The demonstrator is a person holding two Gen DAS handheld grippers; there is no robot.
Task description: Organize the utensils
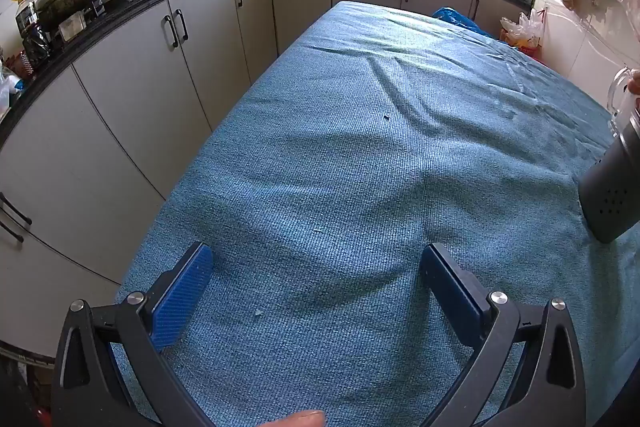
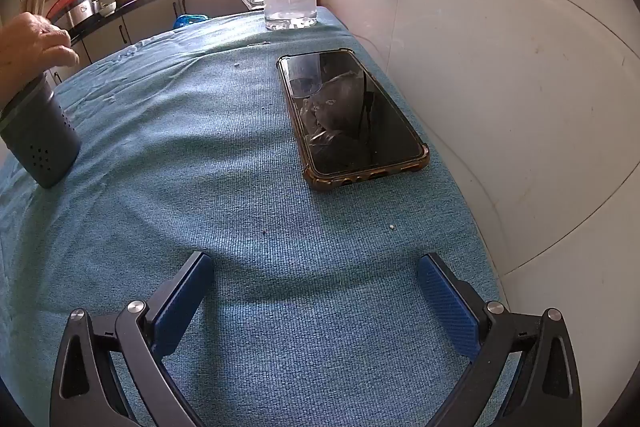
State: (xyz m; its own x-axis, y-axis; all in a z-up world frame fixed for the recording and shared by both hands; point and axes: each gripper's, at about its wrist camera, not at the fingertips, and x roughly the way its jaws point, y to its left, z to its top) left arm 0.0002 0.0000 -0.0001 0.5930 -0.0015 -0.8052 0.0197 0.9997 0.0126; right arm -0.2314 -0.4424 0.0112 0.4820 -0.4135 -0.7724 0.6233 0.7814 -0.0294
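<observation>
- Left wrist view: left gripper (image 1: 316, 259) spread wide over blue cloth (image 1: 360, 147), holding nothing.
- Right gripper (image 2: 316, 267) equally wide, empty.
- A hand (image 2: 34, 43) rests atop the dark utensil holder (image 2: 40, 139), left of the phone (image 2: 348, 115).

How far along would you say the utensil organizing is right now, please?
Barely begun. Done: nothing visibly sorted. In hand: a bare hand is setting the dark perforated holder on the blue cloth; both the left gripper and right gripper are open and empty. Left: everything, and no loose utensils show on the cloth yet.
</observation>
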